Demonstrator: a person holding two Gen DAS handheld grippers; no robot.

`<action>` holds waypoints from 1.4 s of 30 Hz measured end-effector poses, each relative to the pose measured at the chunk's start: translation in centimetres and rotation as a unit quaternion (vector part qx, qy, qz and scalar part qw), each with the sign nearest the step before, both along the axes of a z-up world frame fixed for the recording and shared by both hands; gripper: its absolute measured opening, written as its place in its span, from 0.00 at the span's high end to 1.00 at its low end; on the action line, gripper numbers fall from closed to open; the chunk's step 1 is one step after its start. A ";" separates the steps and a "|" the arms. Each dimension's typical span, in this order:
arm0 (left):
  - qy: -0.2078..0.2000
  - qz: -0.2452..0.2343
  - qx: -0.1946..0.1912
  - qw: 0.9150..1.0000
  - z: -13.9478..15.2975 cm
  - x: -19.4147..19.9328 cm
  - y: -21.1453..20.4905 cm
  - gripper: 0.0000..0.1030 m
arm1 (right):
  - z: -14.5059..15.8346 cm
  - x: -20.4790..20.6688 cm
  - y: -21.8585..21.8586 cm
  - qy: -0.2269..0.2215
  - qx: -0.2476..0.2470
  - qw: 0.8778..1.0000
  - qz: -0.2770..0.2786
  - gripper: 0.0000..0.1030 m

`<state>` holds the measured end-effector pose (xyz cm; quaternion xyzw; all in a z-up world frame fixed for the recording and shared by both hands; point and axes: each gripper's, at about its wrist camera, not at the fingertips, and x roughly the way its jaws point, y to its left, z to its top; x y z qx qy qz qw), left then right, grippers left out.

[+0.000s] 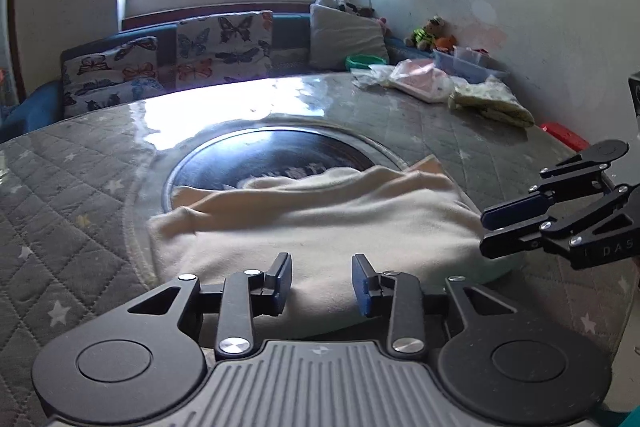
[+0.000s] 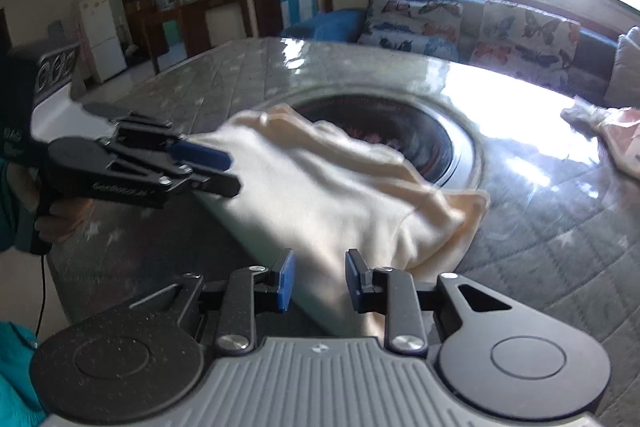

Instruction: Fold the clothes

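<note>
**Cream garment lies folded over the table's dark round inset**

Cloth first: the cream garment (image 1: pixel 320 223) is a soft, fleecy piece lying in a rough rectangle with loose, rumpled folds along its far edge. It rests on the quilted grey table cover (image 1: pixel 72 195), partly overlapping the dark round inset (image 1: pixel 272 155) at the table's middle, its near edge at the table's front.

Left gripper (image 1: pixel 322 285) hangs just above the garment's near edge with its blue pads apart and nothing pinched between them — released. Right gripper (image 2: pixel 320 281) also has a clear gap between its pads, with cloth seen beyond the gap but not clamped.

From the left wrist view, the far right of the table shows pale bagged clothes (image 1: pixel 420 81), plus butterfly cushions (image 1: pixel 224 43) on a sofa under the window. Only the right wrist view shows the person's hand (image 2: pixel 56 215) around the left gripper's handle, a teal sleeve (image 2: pixel 16 367), and a white fridge (image 2: pixel 100 31) across the room.
</note>
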<state>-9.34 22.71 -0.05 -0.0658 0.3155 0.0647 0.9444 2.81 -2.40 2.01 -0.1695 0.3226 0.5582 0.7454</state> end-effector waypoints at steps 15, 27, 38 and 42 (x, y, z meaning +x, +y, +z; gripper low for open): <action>-0.015 0.048 -0.011 0.999 0.0 -2.7 1.8 0.60 | -0.7 -1.0 3.0 -0.010 -0.004 1.000 0.002 0.73; 0.003 0.068 -0.001 0.998 -1.1 -2.7 2.3 0.57 | -2.1 -2.8 6.0 -0.026 -0.012 0.999 0.033 0.73; 0.011 0.085 -0.027 0.996 -0.3 -2.0 2.3 0.41 | -2.0 -3.1 6.0 -0.022 -0.001 0.999 0.024 0.68; 0.014 0.097 -0.028 0.995 0.2 -1.7 2.3 0.33 | -1.6 -3.1 5.8 -0.026 0.002 0.999 0.022 0.65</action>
